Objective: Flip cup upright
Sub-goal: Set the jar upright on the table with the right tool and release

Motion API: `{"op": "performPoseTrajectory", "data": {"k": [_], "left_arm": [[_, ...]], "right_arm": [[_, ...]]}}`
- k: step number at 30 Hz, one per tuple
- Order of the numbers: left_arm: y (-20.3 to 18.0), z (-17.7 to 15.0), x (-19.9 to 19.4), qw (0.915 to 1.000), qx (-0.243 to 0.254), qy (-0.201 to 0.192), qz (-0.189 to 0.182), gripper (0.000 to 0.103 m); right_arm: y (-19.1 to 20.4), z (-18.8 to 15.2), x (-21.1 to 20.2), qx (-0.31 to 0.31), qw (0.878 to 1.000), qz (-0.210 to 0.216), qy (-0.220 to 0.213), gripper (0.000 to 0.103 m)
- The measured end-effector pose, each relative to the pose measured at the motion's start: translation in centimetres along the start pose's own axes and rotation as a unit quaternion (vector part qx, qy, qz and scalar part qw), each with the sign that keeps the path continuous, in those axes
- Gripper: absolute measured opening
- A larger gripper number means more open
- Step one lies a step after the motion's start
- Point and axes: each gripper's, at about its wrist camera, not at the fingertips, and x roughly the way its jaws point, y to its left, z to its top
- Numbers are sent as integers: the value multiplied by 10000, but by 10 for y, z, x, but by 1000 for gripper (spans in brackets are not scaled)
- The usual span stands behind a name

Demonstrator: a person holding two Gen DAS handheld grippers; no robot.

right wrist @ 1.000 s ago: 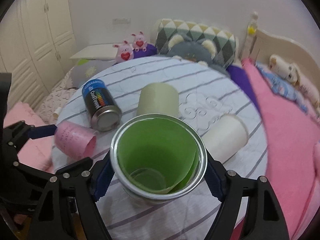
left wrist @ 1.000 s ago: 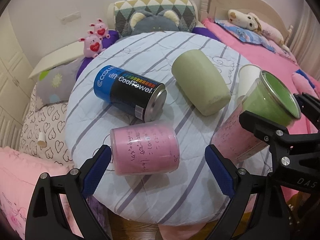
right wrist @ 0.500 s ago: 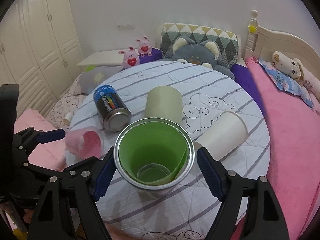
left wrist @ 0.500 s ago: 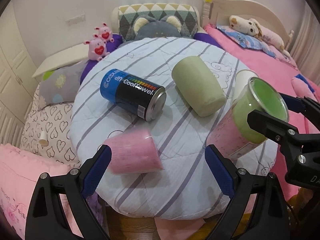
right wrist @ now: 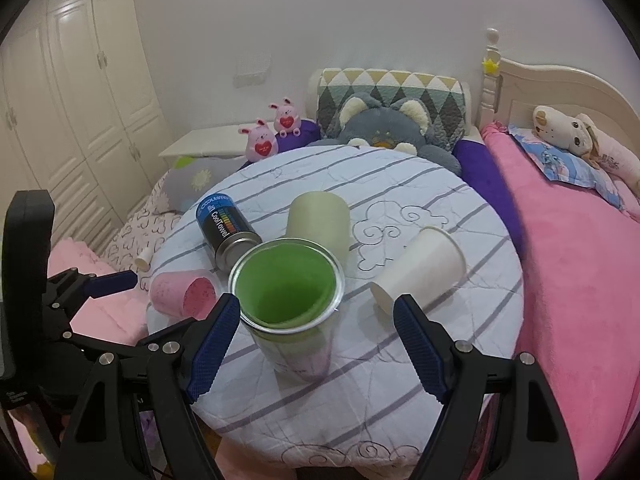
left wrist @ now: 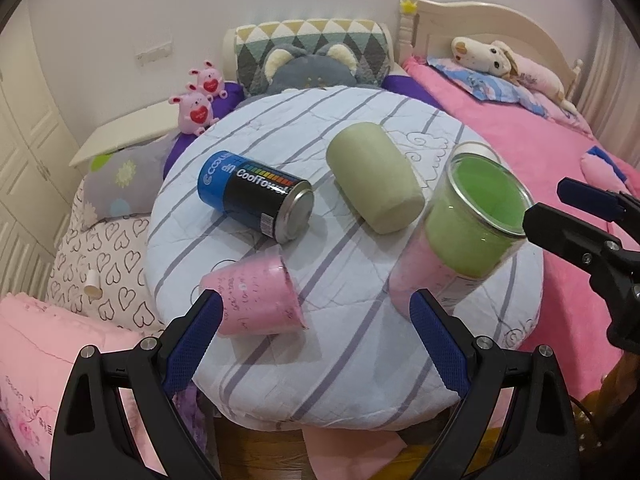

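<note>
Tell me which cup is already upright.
The clear cup with the green liner, between the right gripper's open jaws. The pink cup, sage cup and white paper cup all lie on their sides.

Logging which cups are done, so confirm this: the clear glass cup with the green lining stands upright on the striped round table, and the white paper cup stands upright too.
Wrong on one count: the white paper cup lies on its side, as the right wrist view shows. The clear glass cup with the green lining does stand upright on the striped round table.

Home bedroom, pink-covered bed (right wrist: 572, 248) (cream headboard), plush toys (right wrist: 264, 145), white wardrobe (right wrist: 80, 92)
</note>
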Motion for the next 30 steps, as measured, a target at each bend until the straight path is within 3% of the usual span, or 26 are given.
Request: {"op": "performPoseTrajectory", "data": {"k": [7, 13, 17, 26, 30], "left_arm": [[-22, -6, -8, 9999, 98, -91, 48, 96], [-43, -17, -13, 9987, 196, -312, 342, 98], [-57, -25, -17, 9983, 227, -464, 284, 99], [-82, -39, -16, 9941, 264, -816, 664, 101], [-86, -45, -16, 9922, 195, -1037, 660, 101]], "right_arm": [[-14, -12, -14, 112, 9998, -112, -135, 80], [-26, -28, -24, 52, 9990, -287, -329, 80], [-33, -39, -29, 15, 9985, -301, -466, 80], [-50, -63, -48, -95, 9874, -974, -1247, 80], [-58, -72, -54, -97, 9841, -984, -1479, 80]]}}
